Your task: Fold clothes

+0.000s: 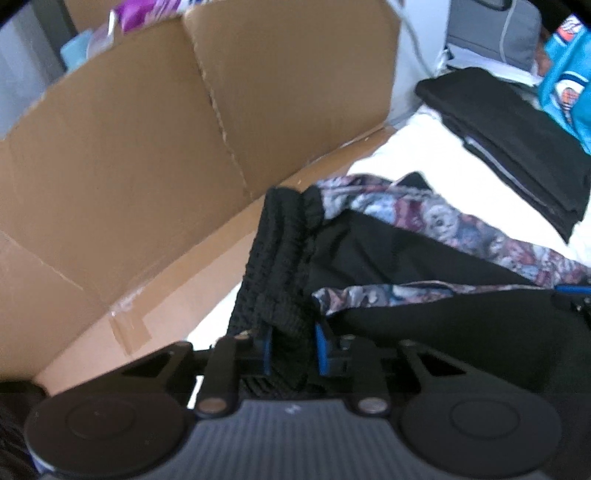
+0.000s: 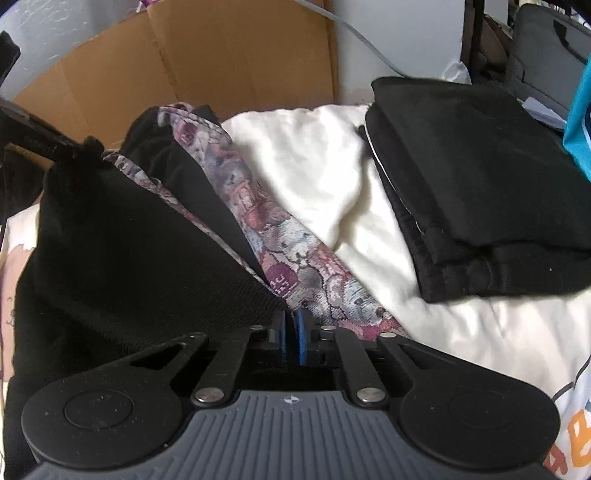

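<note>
The left tongs [image 1: 293,349] gripped the ribbed black waistband [image 1: 279,266] of the garment [image 1: 424,258], the thick bunched band filling the gap between the blue pads [image 1: 320,349] and rising up from them. No earlier view was at hand to show how the jaws had come to that width. The right tongs [image 2: 291,341] were pinched almost fully together on the thin edge of the same garment [image 2: 147,258], where black cloth met the patterned lining [image 2: 295,266]; its blue pads [image 2: 303,332] showed only a sliver of a gap between them.

The garment, black outside with a purple, grey and pink print inside, was held between the two tongs, with the rest of it lying loose over a white blanket [image 2: 332,177] on the bed. In the right view the left tongs [image 2: 44,140] appeared at the far left edge, dark and partly cut off, at the garment's upper corner.

Beyond the garment, on the blanket, sat a folded stack [image 2: 480,177] of black clothes, well apart from the held piece. A turquoise item [image 1: 569,74] lay past the stack at the right edge. A large cardboard box [image 1: 166,147] stood open along the left side of the bed, just beside the garment, with tape on its lower flap. A grey bag [image 1: 495,33] stood in the background.
</note>
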### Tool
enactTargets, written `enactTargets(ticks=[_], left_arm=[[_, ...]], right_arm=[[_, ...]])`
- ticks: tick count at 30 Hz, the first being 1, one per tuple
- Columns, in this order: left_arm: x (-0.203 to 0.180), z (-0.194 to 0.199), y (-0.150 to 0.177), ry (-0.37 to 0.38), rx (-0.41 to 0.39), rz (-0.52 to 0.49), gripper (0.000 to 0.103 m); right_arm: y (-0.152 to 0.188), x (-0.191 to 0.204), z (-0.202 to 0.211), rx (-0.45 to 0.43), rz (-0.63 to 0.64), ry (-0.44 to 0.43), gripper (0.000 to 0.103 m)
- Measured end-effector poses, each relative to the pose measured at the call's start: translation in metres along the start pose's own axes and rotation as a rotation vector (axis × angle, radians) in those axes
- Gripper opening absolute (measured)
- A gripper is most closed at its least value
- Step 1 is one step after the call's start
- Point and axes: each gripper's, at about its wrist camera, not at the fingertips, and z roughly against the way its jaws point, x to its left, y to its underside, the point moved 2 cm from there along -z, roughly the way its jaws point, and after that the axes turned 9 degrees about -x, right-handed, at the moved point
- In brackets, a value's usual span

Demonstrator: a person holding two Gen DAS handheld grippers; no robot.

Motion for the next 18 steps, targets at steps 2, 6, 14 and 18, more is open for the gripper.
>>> enactTargets(ticks=[2,6,14,18], left_arm=[[-0.002,0.010,-0.004,-0.002,-0.022,-0.009,0.022],[-0.002,0.028,-0.014,-0.006,-0.084,-0.004,0.021],[-0.005,0.023,-0.034,-0.028,-0.177,0.020,0.021],[-0.002,0.003,-0.043,-0.017,-0.206,0.083,0.021]], right_arm=[[-0.004,-0.003,0.006,-0.020,-0.023,-0.006,0.001],[-0.011,-0.010,0.018,-0.068,-0.056,-0.001,0.001],[-0.015,-0.025,0.026,-0.125,-0.125,0.039,0.001],[-0.014,-0.029,0.024,-0.131,-0.148,0.056,0.001]])
